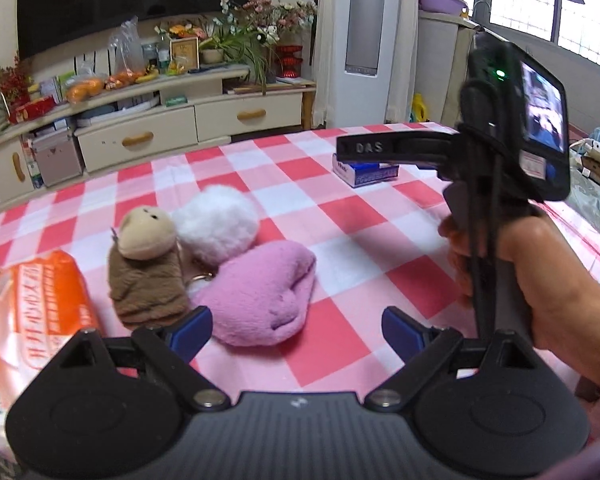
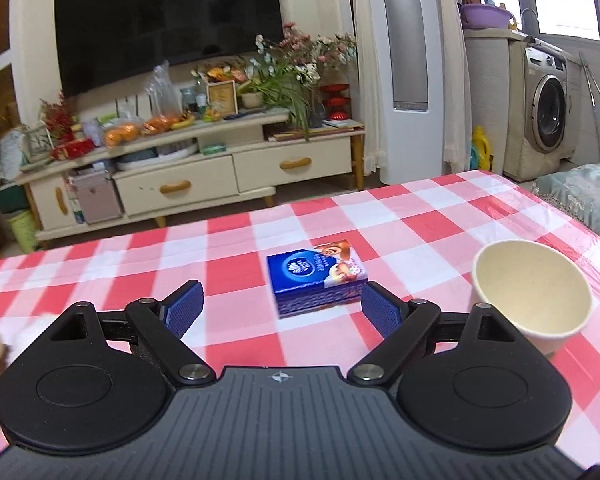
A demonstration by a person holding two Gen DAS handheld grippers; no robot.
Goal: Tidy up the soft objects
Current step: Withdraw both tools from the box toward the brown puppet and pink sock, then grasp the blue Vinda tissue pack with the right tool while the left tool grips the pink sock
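The left gripper (image 1: pixel 296 330) hangs low over the checked desk (image 1: pixel 340 352) with its blue fingers (image 1: pixel 190 330) spread wide and nothing between them. Just beyond them lies the pink plush heart (image 1: pixel 260 300); the left pad sits close to the heart's near edge, though whether it touches cannot be told. Pressed against the heart's left side stands the brown plush doll (image 1: pixel 146 272), and behind both rests the white fluffy ball (image 1: pixel 214 224), the three bunched together. An orange-printed soft pack (image 1: pixel 32 320) lies at the near left. The right gripper (image 2: pixel 282 310) is likewise wide open and empty, aimed at the blue tissue pack (image 2: pixel 316 280) just past its fingers, with a paper cup (image 2: pixel 532 296) to the right. The step in hand looks like a first pick from the plush cluster. To do it well, the left fingers should straddle the heart's middle, sink slightly into the pile and close gently, lifting clear so the doll and ball are not dragged along.
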